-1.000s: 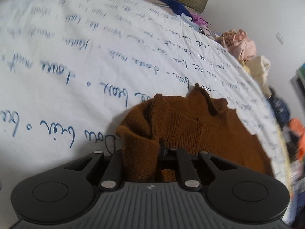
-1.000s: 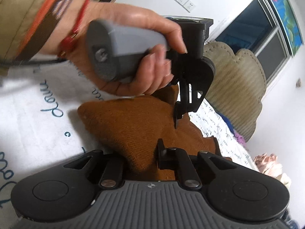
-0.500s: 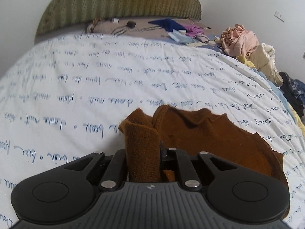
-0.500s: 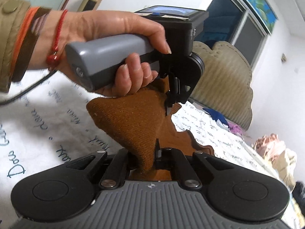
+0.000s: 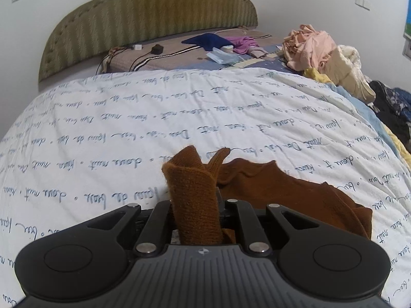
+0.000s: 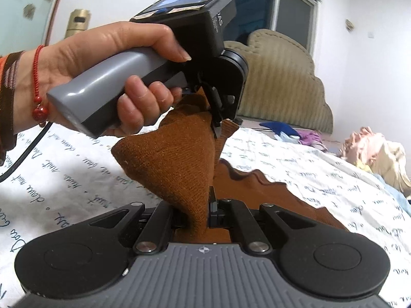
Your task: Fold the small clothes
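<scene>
A small brown knitted garment lies partly on the white bedspread with blue script. My left gripper is shut on one edge of it, and a fold of knit stands up between the jaws. My right gripper is shut on another part of the brown garment, lifted off the bed. In the right wrist view the left gripper hangs above, held by a hand, pinching the same cloth. The rest of the garment trails to the right on the bedspread.
A green padded headboard stands at the far end. Loose clothes, pink and cream, are piled at the bed's right side. A blue cloth, purple items and cables lie near the headboard. A cable trails from the left hand.
Both grippers have risen with the brown garment, lifting its held edge higher off the bedspread. The left wrist view has tilted up toward the headboard. Both stay shut on the cloth.
</scene>
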